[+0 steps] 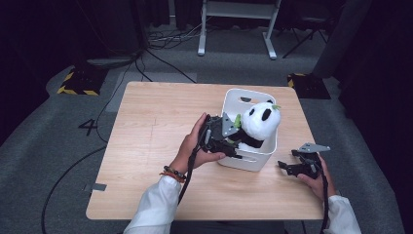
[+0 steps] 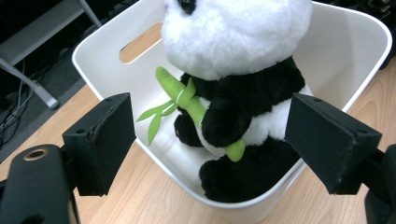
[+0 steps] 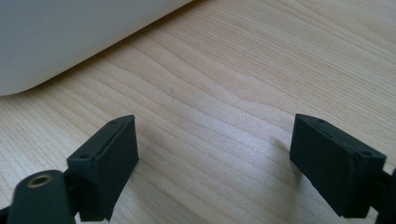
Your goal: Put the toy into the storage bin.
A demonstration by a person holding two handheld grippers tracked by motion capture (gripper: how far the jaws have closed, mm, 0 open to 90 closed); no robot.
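Since the panda plush (image 2: 243, 70) is soft and light, the wide-open left hand-held gripper (image 2: 210, 140) should squeeze its torso.

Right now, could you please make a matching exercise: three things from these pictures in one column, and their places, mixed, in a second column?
Things:
1. panda toy
2. white bin
3. right gripper

Places:
a. on the table, right half
b. low over bare wood, right of the bin
c. sitting inside the bin

Pairs: 1-c, 2-a, 3-b
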